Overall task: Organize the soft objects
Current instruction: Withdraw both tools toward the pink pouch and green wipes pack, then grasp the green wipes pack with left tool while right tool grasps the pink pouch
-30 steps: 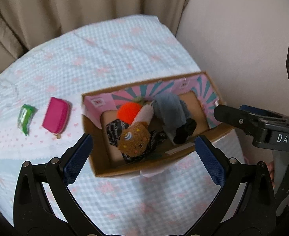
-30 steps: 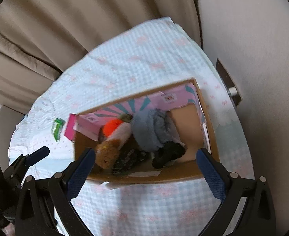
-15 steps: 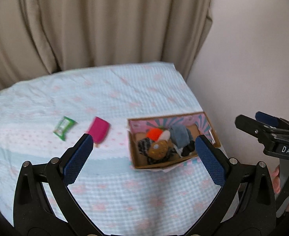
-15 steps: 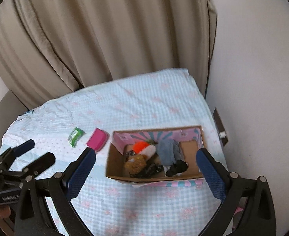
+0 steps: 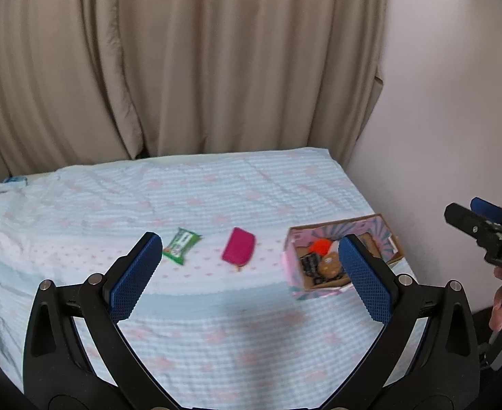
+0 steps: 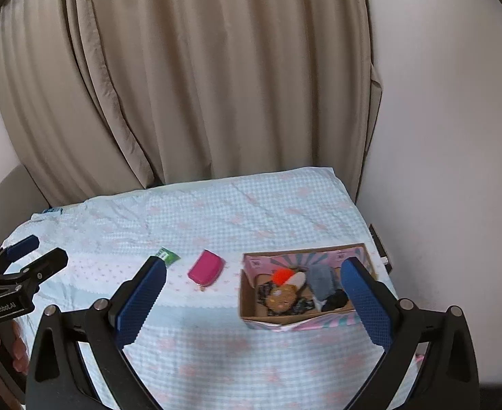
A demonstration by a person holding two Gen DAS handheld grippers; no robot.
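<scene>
Both tongs, left (image 5: pixel 249 273) and right (image 6: pixel 251 299), hang wide and empty above a bed (image 6: pixel 216 218). Soft toys and what may be socks fill the box (image 6: pixel 305 285); a pink pouch (image 6: pixel 206 272) and green packet (image 5: pixel 181 250) lie beside it.

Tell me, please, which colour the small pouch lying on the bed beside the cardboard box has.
The pouch is bright pink, clearest in the right wrist view.
</scene>
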